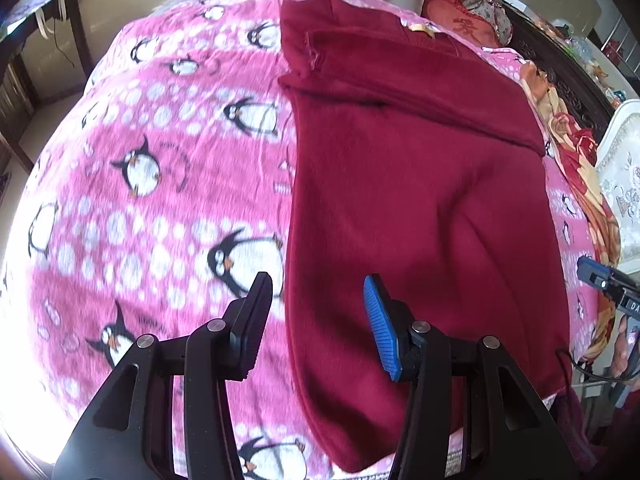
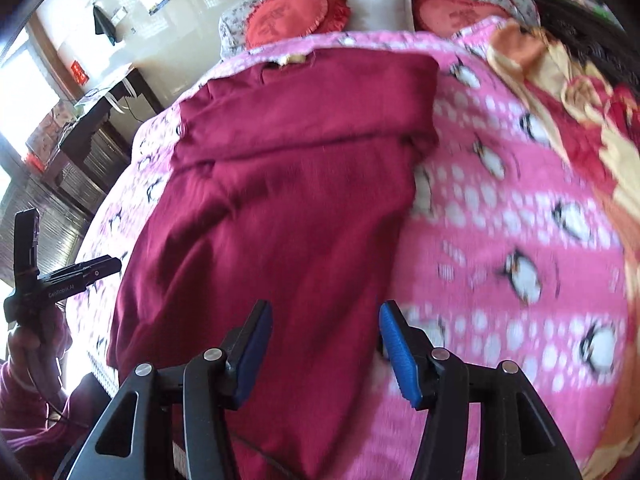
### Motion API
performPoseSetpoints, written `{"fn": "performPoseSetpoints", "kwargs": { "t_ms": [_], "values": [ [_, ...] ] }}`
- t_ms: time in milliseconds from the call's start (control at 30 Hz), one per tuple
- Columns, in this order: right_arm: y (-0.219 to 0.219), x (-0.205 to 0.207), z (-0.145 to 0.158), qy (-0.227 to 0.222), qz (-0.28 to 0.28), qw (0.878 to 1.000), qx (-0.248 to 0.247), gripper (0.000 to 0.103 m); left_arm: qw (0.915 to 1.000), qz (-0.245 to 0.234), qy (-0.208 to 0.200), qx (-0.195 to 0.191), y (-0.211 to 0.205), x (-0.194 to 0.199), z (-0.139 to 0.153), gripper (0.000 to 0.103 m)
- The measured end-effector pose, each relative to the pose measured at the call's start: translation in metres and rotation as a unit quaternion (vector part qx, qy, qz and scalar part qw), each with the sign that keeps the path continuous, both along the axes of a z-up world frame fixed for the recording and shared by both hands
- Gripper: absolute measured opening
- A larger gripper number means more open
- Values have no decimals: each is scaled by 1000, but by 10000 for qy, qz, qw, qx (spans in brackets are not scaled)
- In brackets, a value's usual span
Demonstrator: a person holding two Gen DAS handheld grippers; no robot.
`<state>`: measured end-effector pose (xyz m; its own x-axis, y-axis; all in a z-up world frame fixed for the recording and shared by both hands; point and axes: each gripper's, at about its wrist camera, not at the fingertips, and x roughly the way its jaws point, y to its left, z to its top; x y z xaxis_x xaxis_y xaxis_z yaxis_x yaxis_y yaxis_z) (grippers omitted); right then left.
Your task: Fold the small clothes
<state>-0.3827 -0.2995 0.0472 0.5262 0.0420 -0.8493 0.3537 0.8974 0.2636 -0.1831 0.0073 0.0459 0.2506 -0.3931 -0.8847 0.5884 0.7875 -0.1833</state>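
Note:
A dark red knit garment [image 1: 416, 200] lies flat on a pink penguin blanket [image 1: 152, 184], its sleeves folded across the upper part. My left gripper [image 1: 318, 320] is open and empty, straddling the garment's near left edge. In the right wrist view the same garment [image 2: 280, 208] lies on the blanket [image 2: 500, 240]. My right gripper [image 2: 326, 348] is open and empty above the garment's near right edge. The left gripper [image 2: 52, 280] also shows at the left of the right wrist view, and the right gripper [image 1: 608, 280] at the right edge of the left wrist view.
Red cushions [image 2: 296, 16] and a white pillow [image 2: 376, 4] lie at the bed's head. An orange and red floral quilt [image 2: 580, 112] is bunched along the right side. A dark wooden desk [image 2: 92, 132] stands left of the bed.

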Motion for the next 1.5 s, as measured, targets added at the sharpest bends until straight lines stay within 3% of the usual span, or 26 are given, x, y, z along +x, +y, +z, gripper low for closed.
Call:
{"fn": "performPoseSetpoints", "kwargs": {
  "t_ms": [233, 400, 433, 467, 500, 700, 900, 933, 1000, 1033, 1233, 1500],
  "values": [
    [10, -29, -26, 197, 151, 9981, 570, 54, 9997, -53, 257, 28, 7, -12, -11, 47],
    [25, -34, -39, 168, 240, 9971, 700, 54, 9992, -86, 378, -66, 11, -21, -10, 47],
    [29, -34, -39, 136, 297, 9972, 674, 42, 9992, -99, 389, -55, 12, -23, -10, 47],
    [34, -32, -37, 120, 409, 9974, 585, 11, 9991, -108, 399, -46, 12, -24, -11, 47],
    [41, -31, -35, 85, 490, 9985, 248, 6, 9991, -116, 409, -31, 13, -26, -11, 47],
    [31, -44, -21, -84, 273, 9994, -197, 6, 9985, -118, 535, -74, 23, -34, -12, 47],
    [17, -56, -23, -5, 94, 10000, -11, 6, 9978, -179, 627, 78, 29, -47, -20, 47],
    [15, -57, -24, -27, 60, 9999, 124, 9, 9977, -156, 655, 100, 31, -49, -22, 47],
    [10, -63, -26, -92, -59, 9987, 504, 32, 9972, -111, 732, 78, 34, -50, -26, 47],
    [10, -65, -27, -131, -71, 9978, 643, 49, 9970, -86, 766, 62, 34, -49, -27, 47],
    [29, -82, -33, -29, 334, 9936, 1081, 50, 9956, 45, 925, -167, 40, -49, -33, 58],
    [37, -89, -43, -425, 385, 9830, 1744, 50, 9953, 14, 937, -245, 36, -49, -36, 71]
  ]
}}
